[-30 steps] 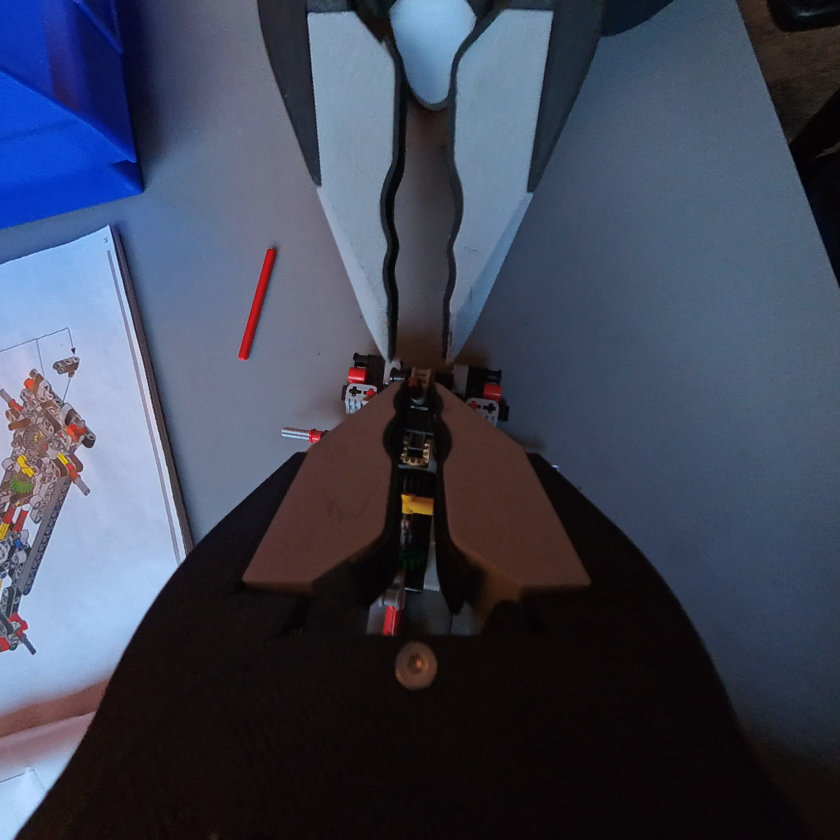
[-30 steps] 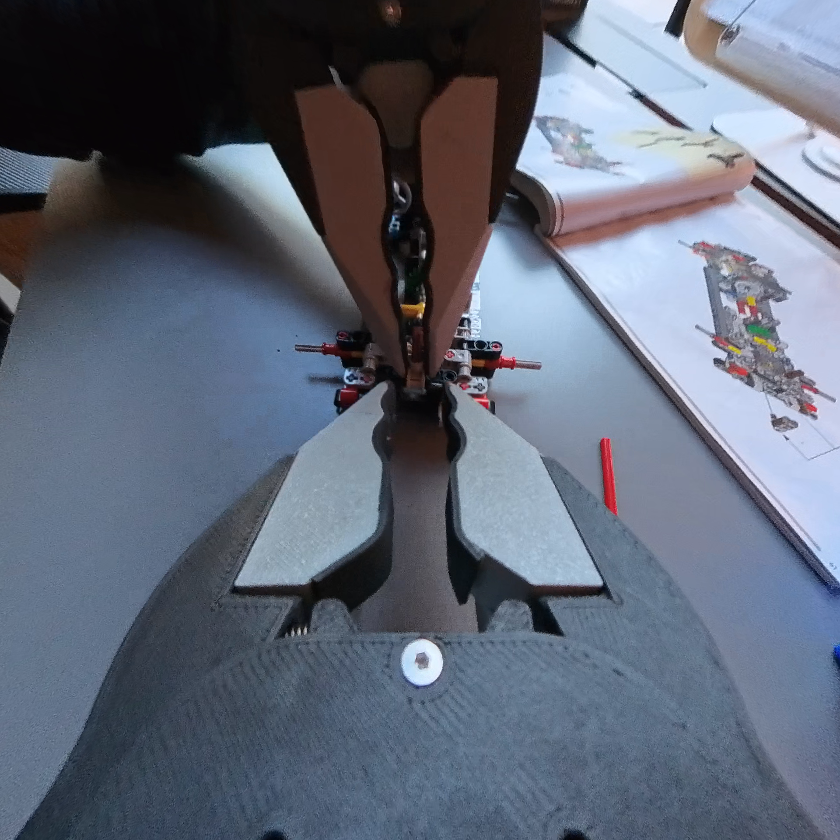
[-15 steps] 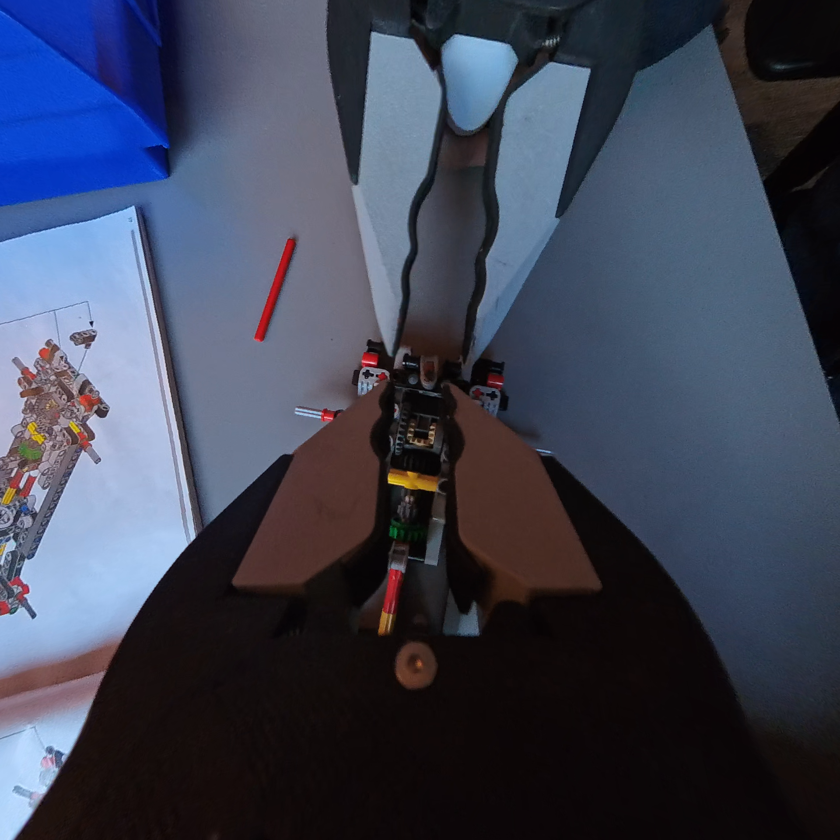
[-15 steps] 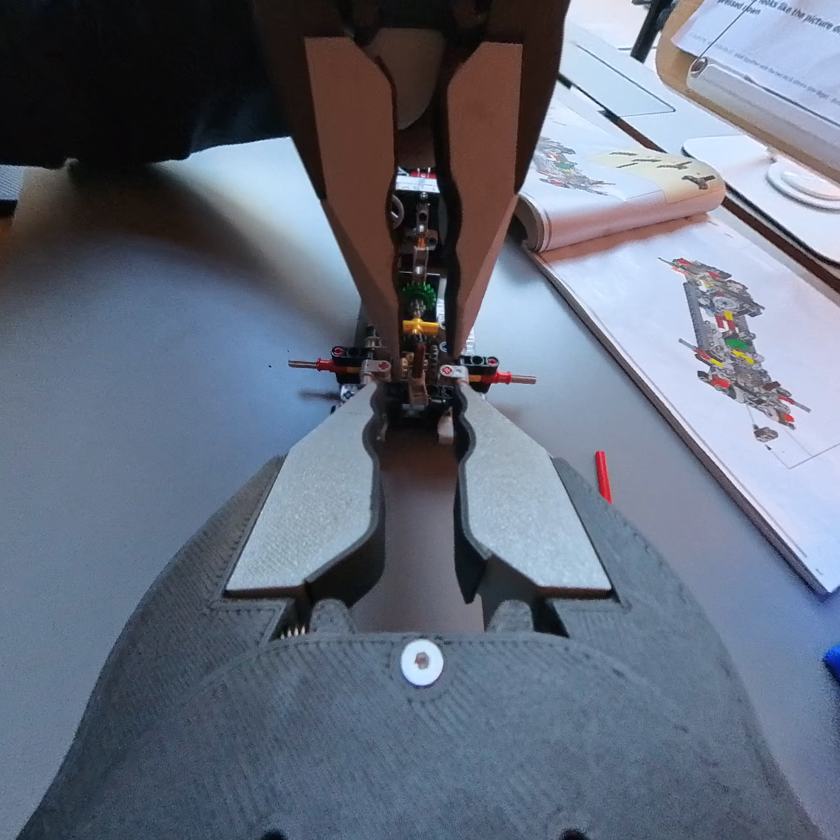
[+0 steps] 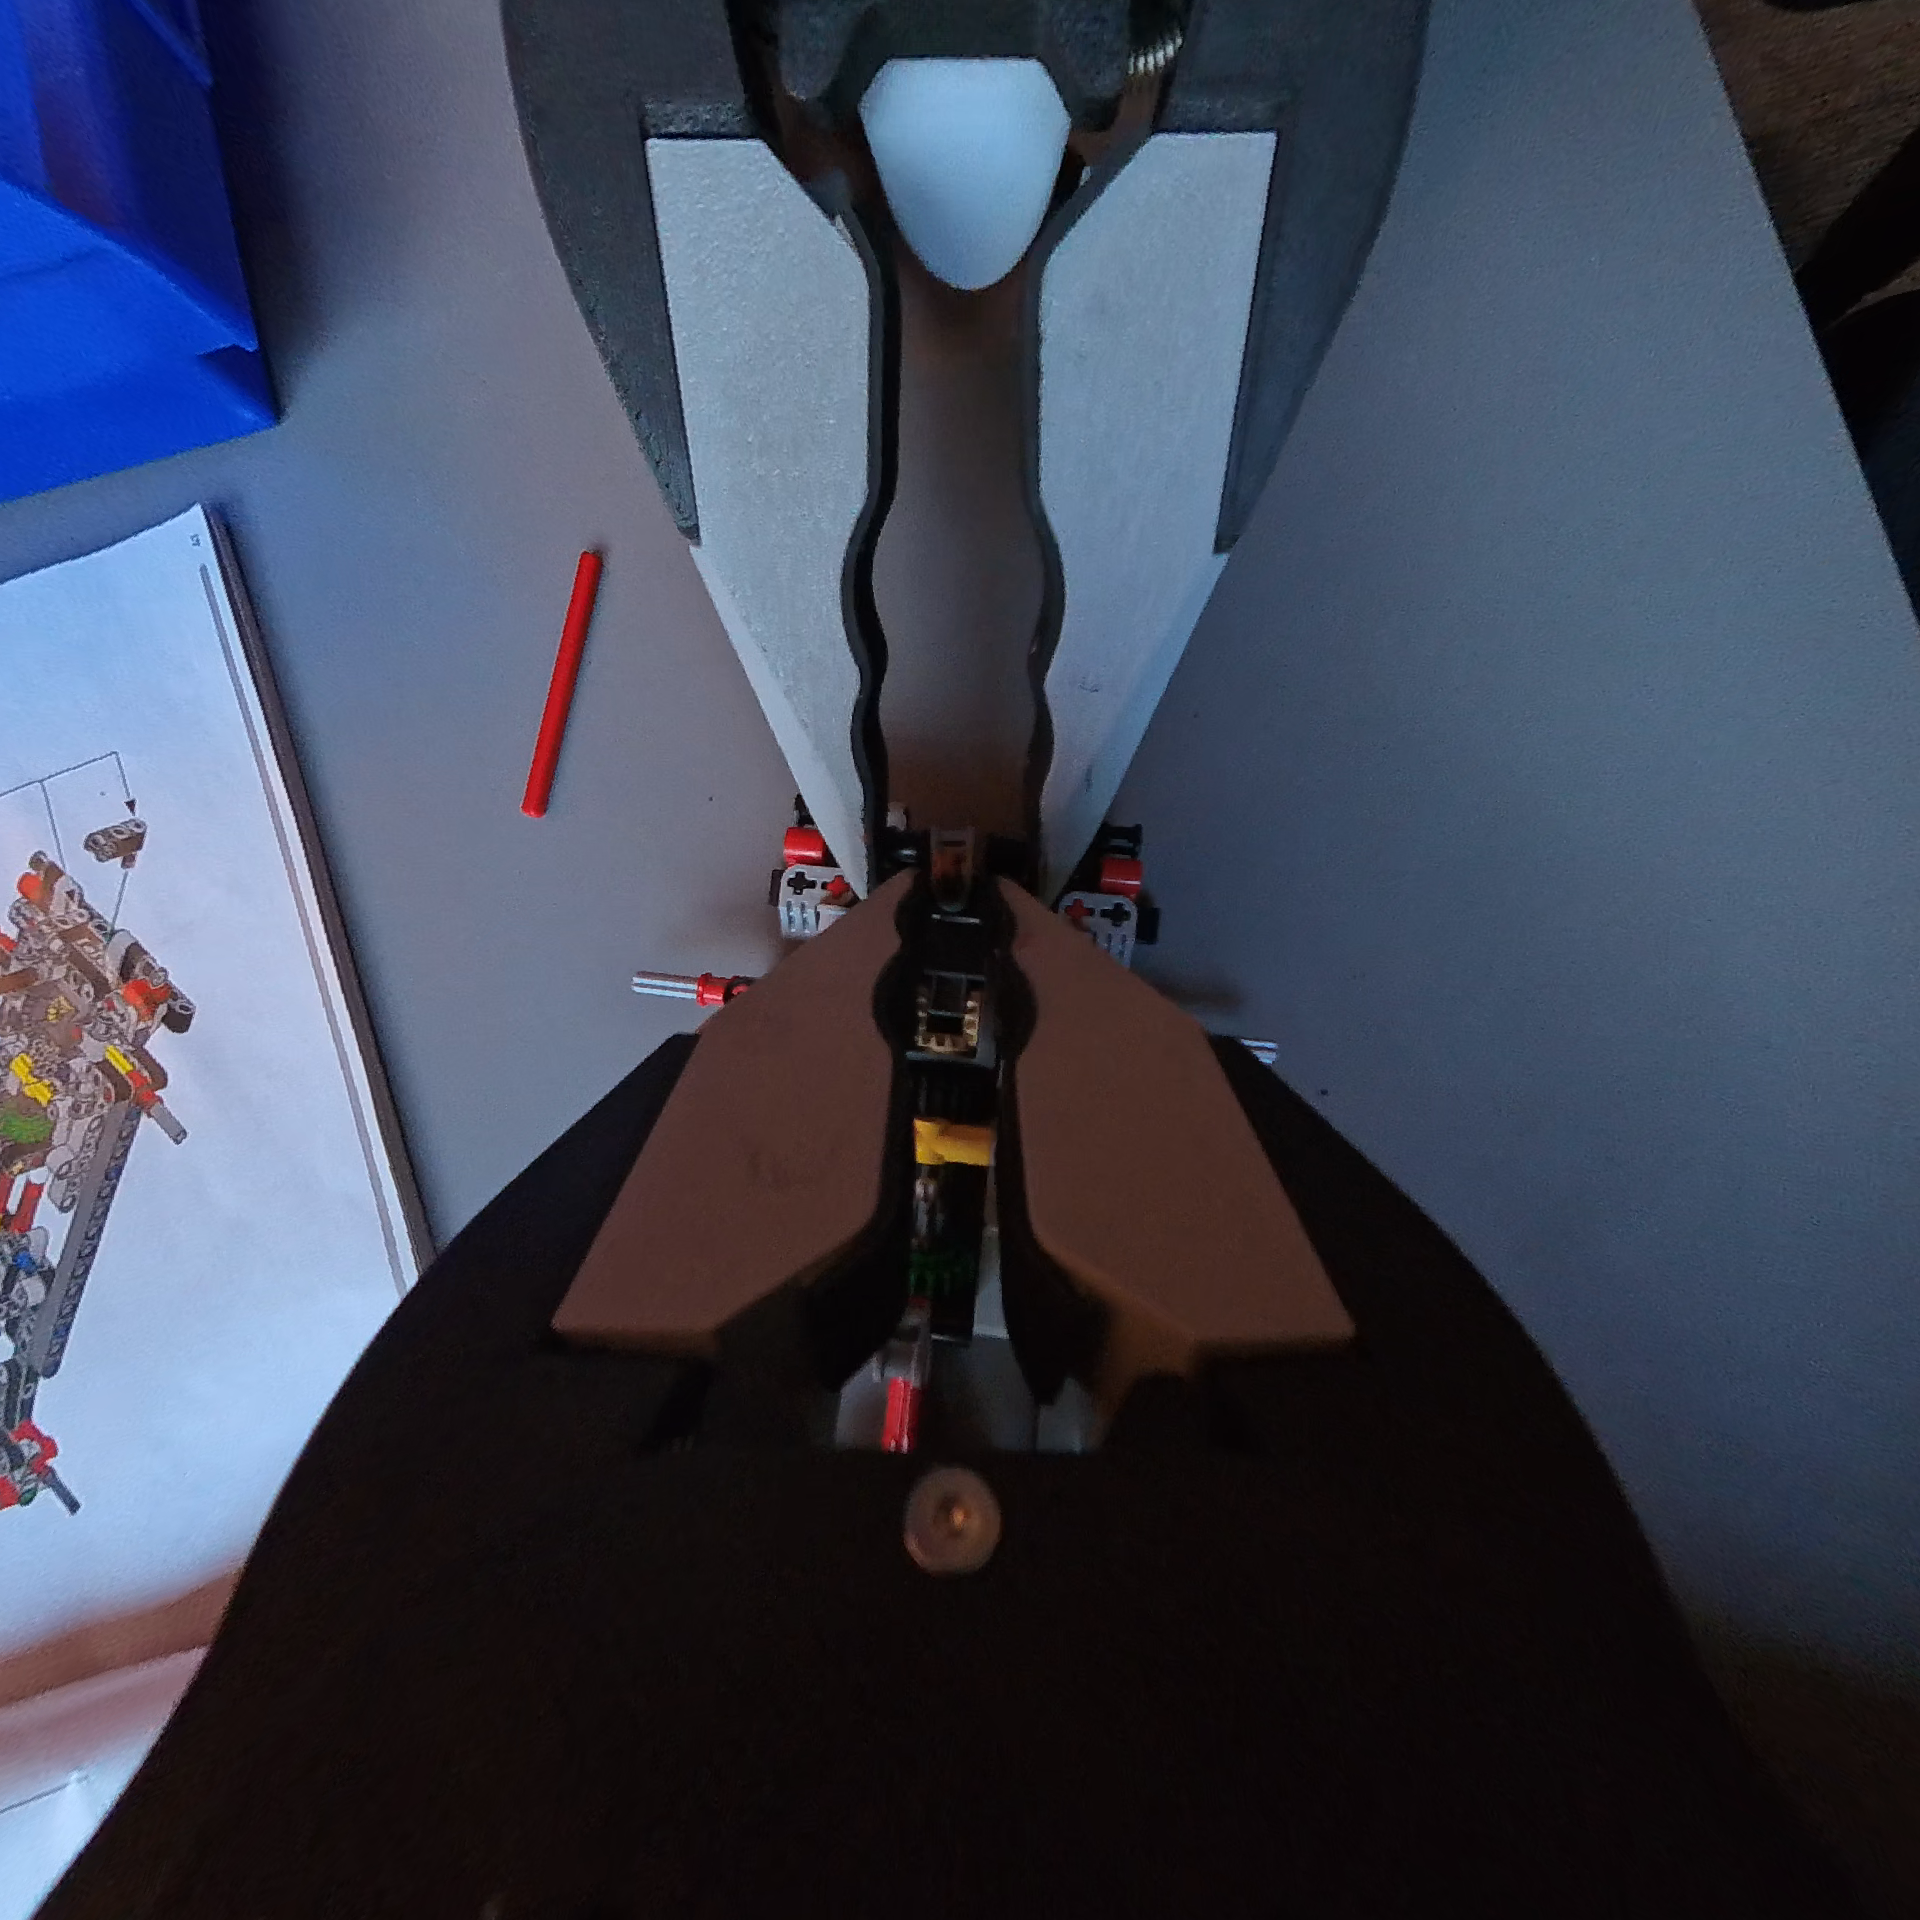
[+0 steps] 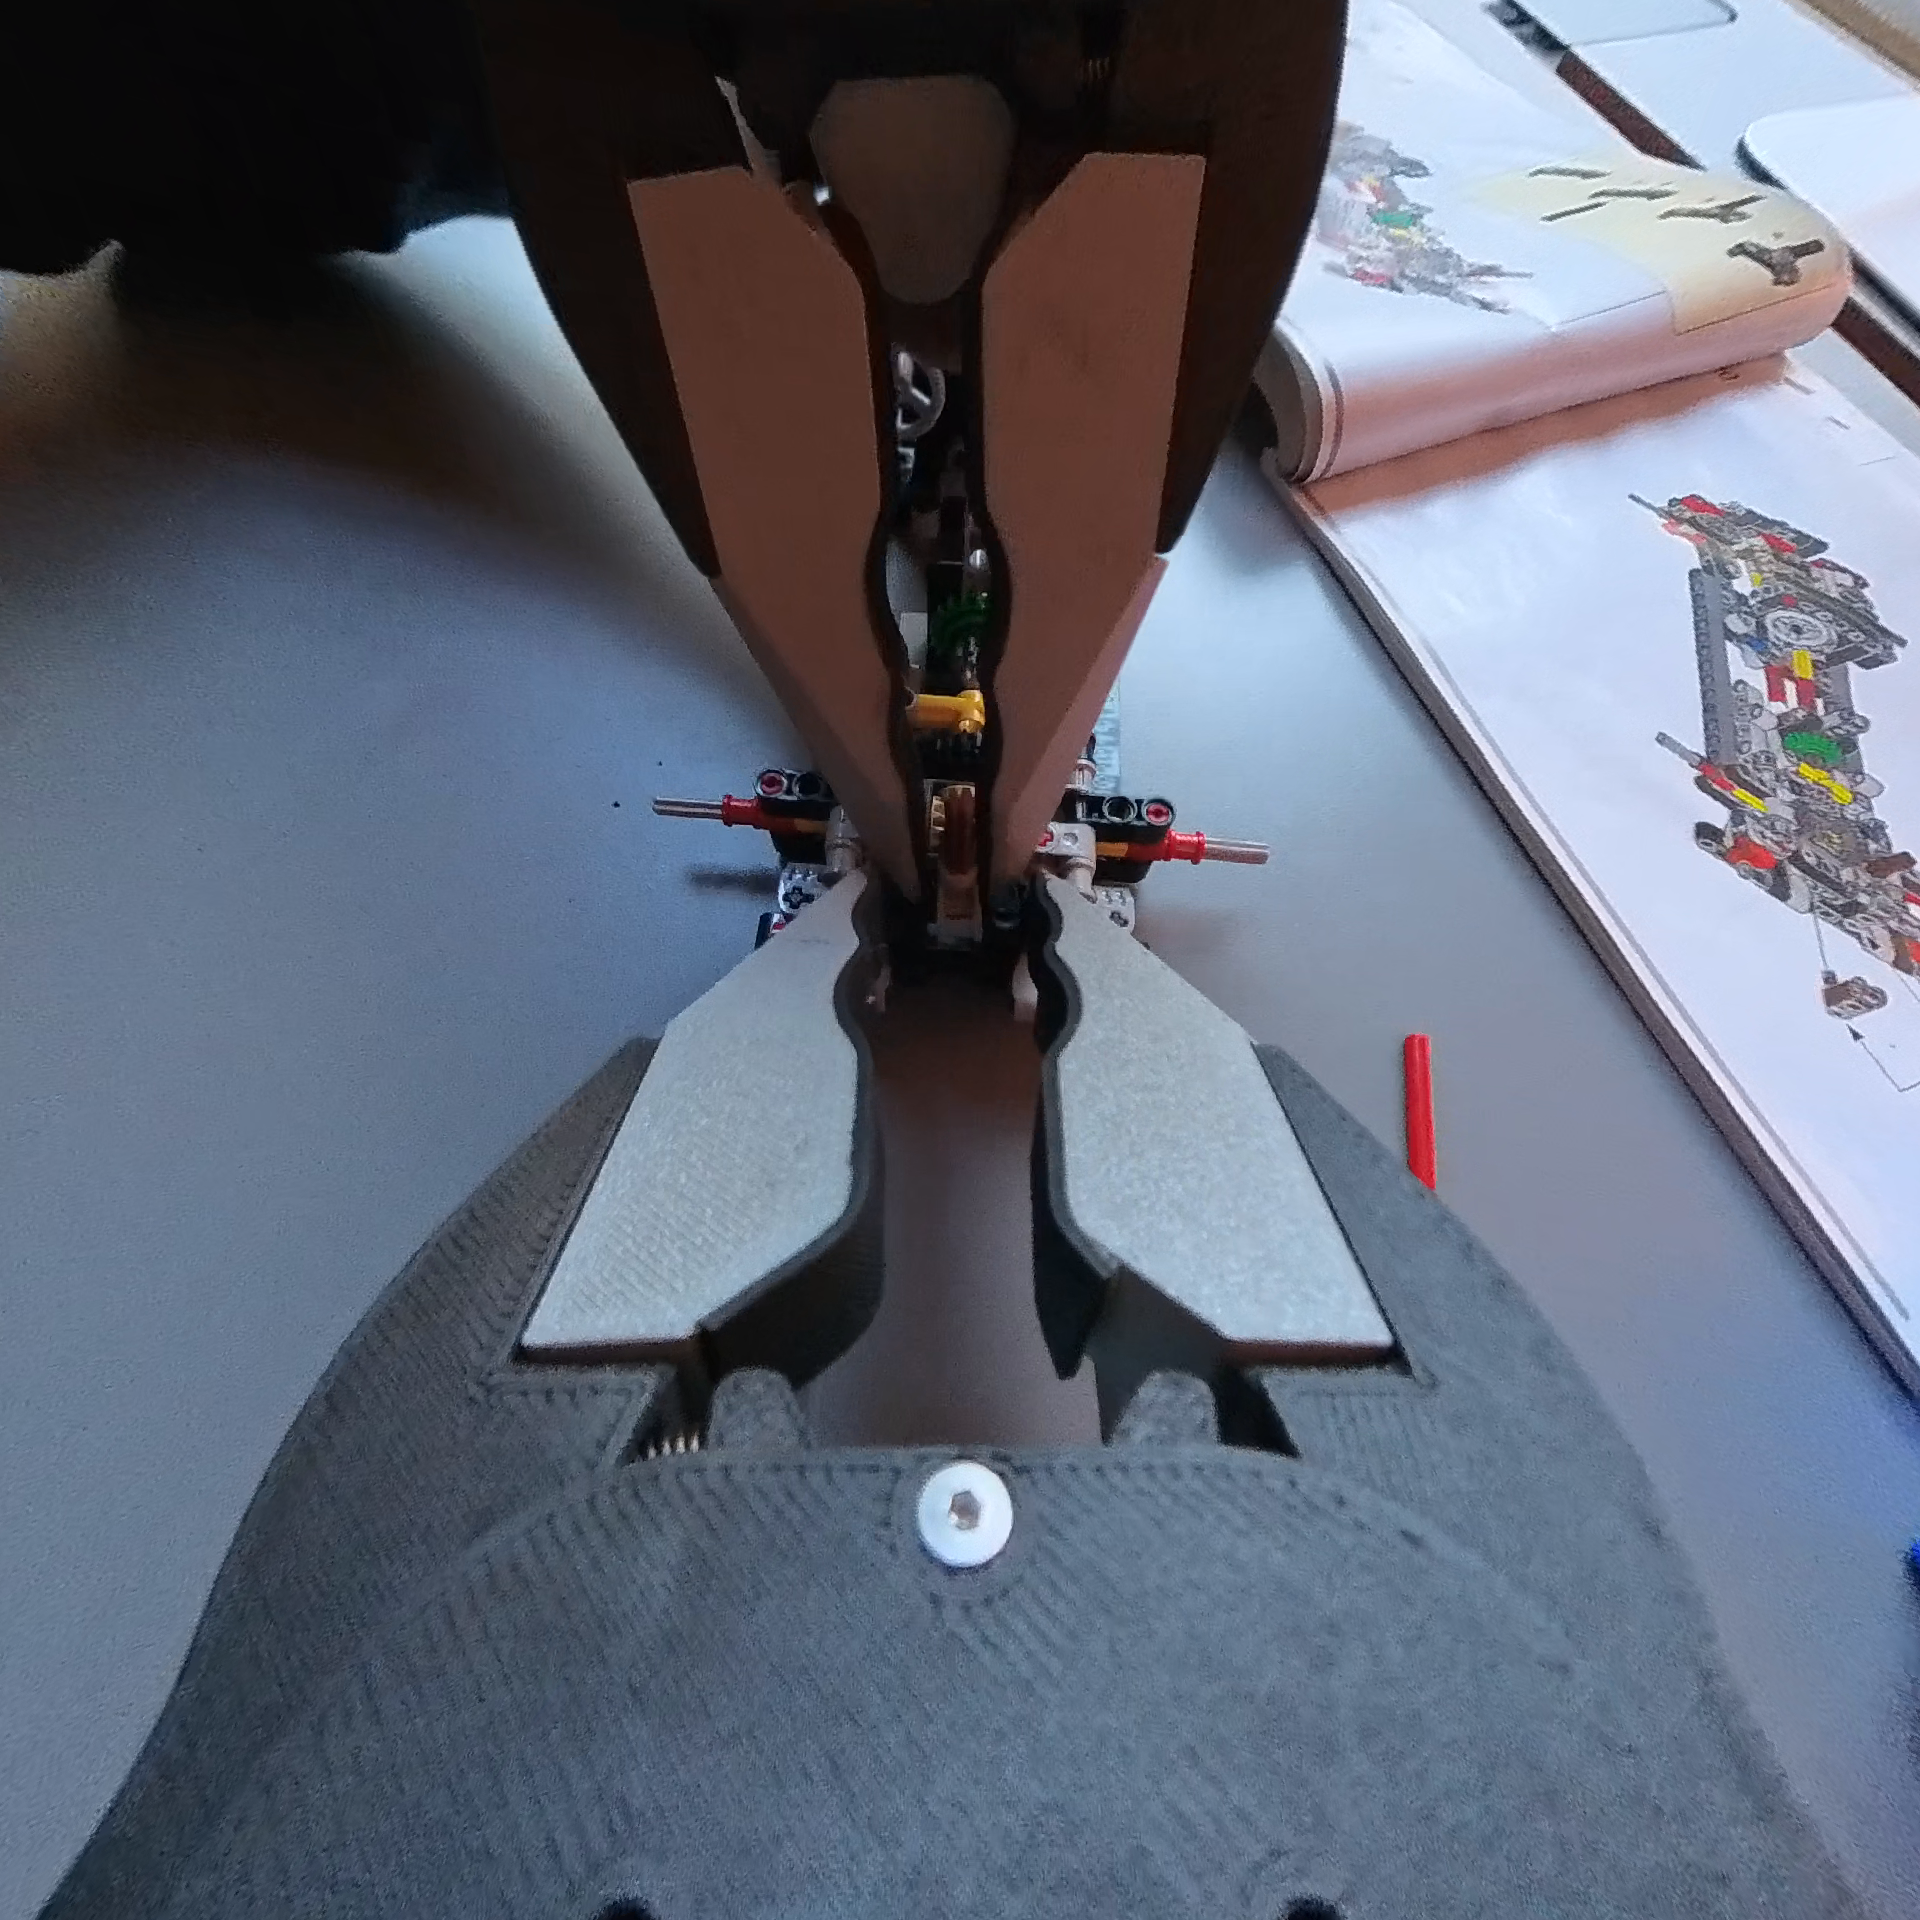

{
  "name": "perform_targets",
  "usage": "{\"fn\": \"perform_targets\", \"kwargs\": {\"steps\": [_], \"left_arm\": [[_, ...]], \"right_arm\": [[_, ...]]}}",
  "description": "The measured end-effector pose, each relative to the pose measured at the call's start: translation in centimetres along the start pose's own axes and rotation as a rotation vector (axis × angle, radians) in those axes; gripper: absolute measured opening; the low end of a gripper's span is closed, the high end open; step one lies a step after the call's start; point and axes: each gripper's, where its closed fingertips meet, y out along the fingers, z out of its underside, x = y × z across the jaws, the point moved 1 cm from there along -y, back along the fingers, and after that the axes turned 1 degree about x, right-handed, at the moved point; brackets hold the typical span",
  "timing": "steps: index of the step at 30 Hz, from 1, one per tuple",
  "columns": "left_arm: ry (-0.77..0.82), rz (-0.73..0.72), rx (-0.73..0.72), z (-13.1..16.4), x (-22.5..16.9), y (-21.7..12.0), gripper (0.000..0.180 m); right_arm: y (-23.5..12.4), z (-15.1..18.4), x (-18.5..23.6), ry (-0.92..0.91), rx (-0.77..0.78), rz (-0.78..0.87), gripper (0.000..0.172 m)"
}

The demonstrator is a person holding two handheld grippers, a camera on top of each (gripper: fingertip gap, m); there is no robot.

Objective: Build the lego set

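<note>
As both grippers meet nose to nose over the grey table (image 5: 1507, 727), we find the brick model (image 5: 951, 1039) caught between them, at the middle of both views. We cannot tell whether it rests on the table or hangs just above it.

The left gripper (image 5: 956, 904), with smooth brown fingers (image 5: 790, 1143) and wavy black pads, is nearly closed. Its pads press on the 2 flanks of the model's narrow black spine, which runs back along the slot between them.

The right gripper (image 6: 951, 925), with grainy pale grey fingers (image 6: 727, 1143), stands wider. Its tips straddle the model's end, and we cannot tell whether the pads press on it or merely flank it.

The model is hard moulded plastic, a slim beam frame with studless holes, a tan bevel gear, a yellow connector and a green gear in line. Thin grey axles with red bushes stick out on 2 sides, near black pin-hole connectors.

A loose red rod (image 5: 561, 686), thin and straight, lies apart on the matte table. An open instruction booklet (image 5: 208, 935) of glossy paper lies beyond it, and a blue plastic bin (image 5: 104, 260) sits at the far corner
</note>
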Motion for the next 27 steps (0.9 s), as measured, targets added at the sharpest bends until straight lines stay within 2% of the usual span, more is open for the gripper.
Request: {"fn": "perform_targets", "kwargs": {"steps": [3,8,12,15,22,25,27], "left_arm": [[0.007,0.009,0.005,0.1,-0.2,-0.1,0.006],[0.009,0.015,0.001,0.4,-0.3,0.1,0.006],[0.001,0.018,-0.034,0.5,-0.4,0.2,0.006],[0.016,0.008,-0.017,0.6,-0.4,0.2,0.006],[-0.012,0.000,-0.021,0.5,-0.5,0.1,0.006],[-0.001,-0.001,-0.019,0.6,-0.7,-0.3,0.008],[0.004,-0.031,-0.008,0.9,-0.3,-1.0,0.011]], "right_arm": [[0.1,-0.1,0.1,-0.022,0.082,-0.022,0.023],[0.3,0.0,0.3,-0.075,0.323,-0.066,0.023],[0.4,0.1,0.3,-0.069,0.383,-0.077,0.022],[0.5,0.1,0.3,-0.054,0.359,-0.069,0.023],[0.4,-0.1,0.4,0.015,0.169,-0.068,0.023],[-0.9,-0.4,-0.1,0.091,0.025,-0.090,0.040],[-1.4,0.5,-0.7,0.123,-0.017,-0.062,0.048]]}}
